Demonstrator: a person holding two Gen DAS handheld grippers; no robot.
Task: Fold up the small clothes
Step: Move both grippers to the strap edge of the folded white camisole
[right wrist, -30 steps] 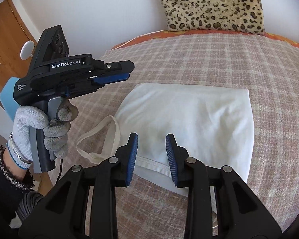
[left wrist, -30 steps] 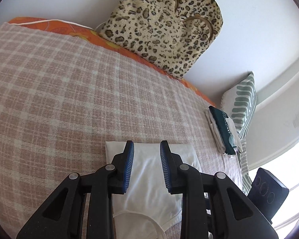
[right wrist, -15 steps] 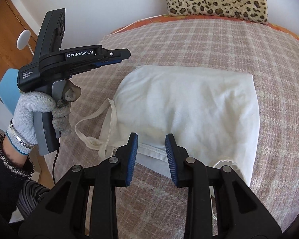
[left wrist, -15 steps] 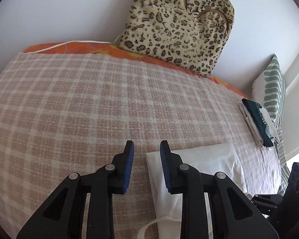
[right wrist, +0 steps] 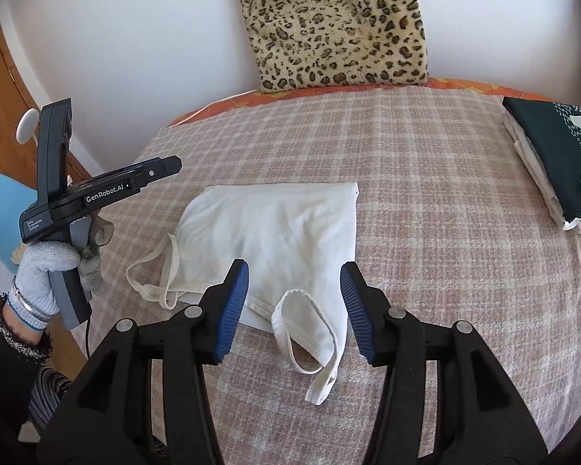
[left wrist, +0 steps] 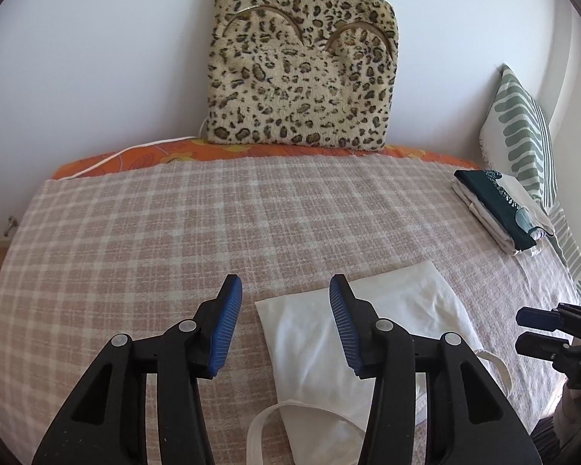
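A white strappy top (right wrist: 275, 228) lies flat on the plaid bedspread (right wrist: 426, 162), its straps loose at the near edge. In the left wrist view the top (left wrist: 310, 333) sits between and right of the fingers. My left gripper (left wrist: 282, 302) is open and empty, held just above the top's left far corner; it shows in the right wrist view (right wrist: 162, 166) to the left of the garment. My right gripper (right wrist: 294, 283) is open and empty above the top's near edge and one strap (right wrist: 310, 333); it shows in the left wrist view (left wrist: 538, 329) at the right.
A stack of folded clothes (right wrist: 554, 162) with a dark green piece on top lies at the bed's right edge, also in the left wrist view (left wrist: 499, 209). A leopard-print cushion (left wrist: 302, 62) leans on the wall. A green striped pillow (left wrist: 523, 131) stands at the right.
Both grippers have opened wider. The left gripper swung left off the top toward its left corner. The right gripper pulled back; the top's straps now lie spread at its near edge.
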